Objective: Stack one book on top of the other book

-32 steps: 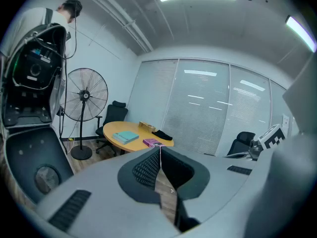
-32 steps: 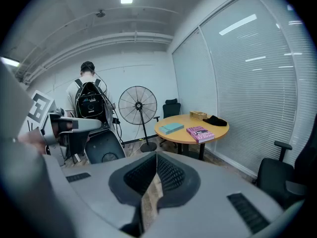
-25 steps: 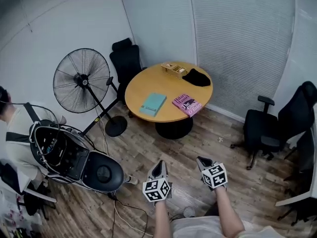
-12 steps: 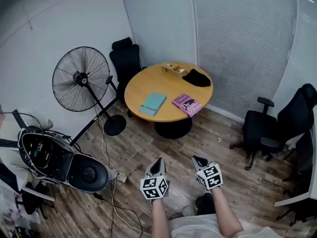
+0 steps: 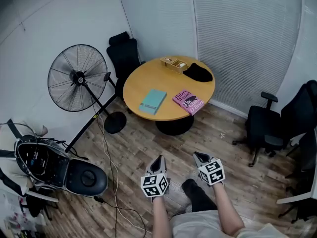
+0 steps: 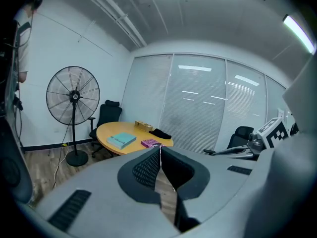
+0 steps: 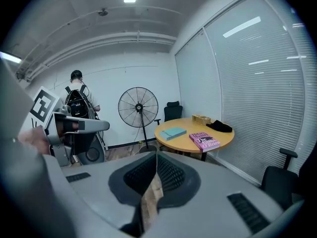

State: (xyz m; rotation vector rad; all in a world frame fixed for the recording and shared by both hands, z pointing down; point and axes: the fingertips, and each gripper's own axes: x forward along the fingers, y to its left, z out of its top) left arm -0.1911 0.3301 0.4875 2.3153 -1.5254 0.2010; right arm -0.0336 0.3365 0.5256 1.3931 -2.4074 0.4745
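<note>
Approach phase, no contact yet. Left gripper (image 5: pixel 158 159) and right gripper (image 5: pixel 200 156) are held out low in front of the person, side by side over the wood floor (image 5: pixel 133 148), well apart from the round table (image 5: pixel 168 81). Both point toward the table, likely just being carried there.

Left gripper view: jaws pressed together, nothing between them. Right gripper view: same, jaws together and empty. Probably closed because there is nothing to hold yet.

Task things: teal book (image 5: pixel 152 101) and pink book (image 5: pixel 188 101) lie flat on the near half of the table, side by side but apart, not stacked. The pink book sits close to the near edge, so it looks the easier one to pinch by an edge and lift.

At the far side of the table are a small wooden box (image 5: pixel 173 63) and a black cloth-like object (image 5: pixel 198 73), clear of the books. A standing fan (image 5: pixel 77 78) and a black office chair (image 5: pixel 124 58) are left of the table. A scooter (image 5: pixel 64 165) stands at the person's left.
</note>
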